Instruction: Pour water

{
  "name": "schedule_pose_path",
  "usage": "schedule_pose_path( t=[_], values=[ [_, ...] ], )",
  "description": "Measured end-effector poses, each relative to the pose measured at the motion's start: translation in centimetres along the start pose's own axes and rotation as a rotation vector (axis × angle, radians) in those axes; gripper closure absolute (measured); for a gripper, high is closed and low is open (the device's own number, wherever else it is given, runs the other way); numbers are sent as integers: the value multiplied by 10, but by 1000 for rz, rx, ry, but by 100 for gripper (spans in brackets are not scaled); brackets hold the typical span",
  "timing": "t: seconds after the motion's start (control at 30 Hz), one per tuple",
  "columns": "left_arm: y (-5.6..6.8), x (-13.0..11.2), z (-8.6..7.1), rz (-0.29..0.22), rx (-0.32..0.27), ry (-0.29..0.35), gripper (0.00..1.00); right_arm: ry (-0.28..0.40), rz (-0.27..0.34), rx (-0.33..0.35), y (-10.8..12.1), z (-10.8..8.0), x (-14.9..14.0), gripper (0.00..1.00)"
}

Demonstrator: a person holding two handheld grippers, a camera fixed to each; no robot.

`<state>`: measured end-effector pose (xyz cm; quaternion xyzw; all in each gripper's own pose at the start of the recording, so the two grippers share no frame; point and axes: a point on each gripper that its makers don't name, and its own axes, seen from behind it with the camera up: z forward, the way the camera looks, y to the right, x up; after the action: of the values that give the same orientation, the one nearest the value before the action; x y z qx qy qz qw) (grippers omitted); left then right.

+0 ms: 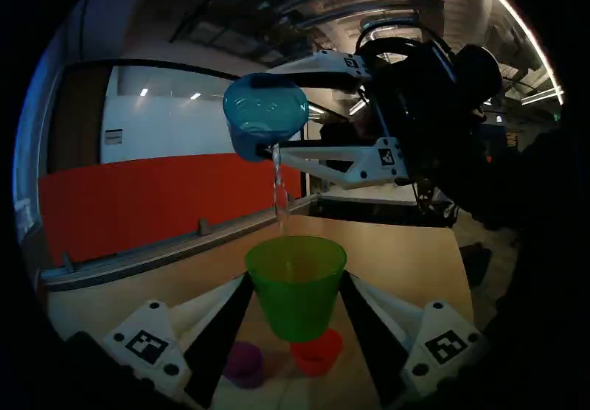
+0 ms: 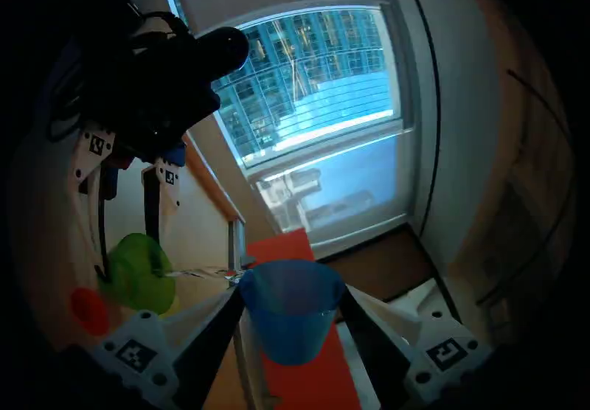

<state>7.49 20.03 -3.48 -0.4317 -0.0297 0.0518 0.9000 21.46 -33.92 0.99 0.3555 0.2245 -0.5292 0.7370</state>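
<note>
In the left gripper view, my left gripper [image 1: 296,292] is shut on a green cup [image 1: 296,285], held upright above the wooden table [image 1: 398,255]. Above it the right gripper [image 1: 274,115] holds a blue cup [image 1: 264,115] tipped toward me, and a thin stream of water [image 1: 280,196] falls from its rim into the green cup. In the right gripper view, my right gripper [image 2: 291,314] is shut on the blue cup [image 2: 291,310]. The green cup [image 2: 139,271] shows at lower left, between the fingers of the left gripper [image 2: 127,259].
A purple cup [image 1: 244,363] and a red cup [image 1: 317,351] stand on the table below the green cup. An orange wall panel [image 1: 147,196] runs behind the table. A large window [image 2: 324,115] faces the right gripper. The red cup [image 2: 89,310] also appears at far left.
</note>
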Motion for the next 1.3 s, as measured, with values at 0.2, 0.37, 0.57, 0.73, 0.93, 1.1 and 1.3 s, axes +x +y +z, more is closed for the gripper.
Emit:
schedule_pose_path(
  t=[0.2,0.37,0.57,0.73,0.93,1.1,1.3],
  values=[
    [6,0,-4,1,-15,2,16,4,-21,-5,2,-2,0,9],
    [2,1,-2,4,-1,3,16,1,-37,-13,5,-2,0,9],
    [5,1,-3,4,-12,2,16,5,-56,-19,7,-3,3,9],
    [5,1,-4,7,-2,1,16,4,-75,-24,9,-3,3,9],
    [4,2,-2,9,-8,1,16,3,-98,-28,11,-3,3,9],
    [4,1,-3,9,-6,0,16,1,-116,-29,12,-3,3,9],
    [2,0,-3,4,-5,3,16,3,-148,-28,13,-1,5,9]
  ],
)
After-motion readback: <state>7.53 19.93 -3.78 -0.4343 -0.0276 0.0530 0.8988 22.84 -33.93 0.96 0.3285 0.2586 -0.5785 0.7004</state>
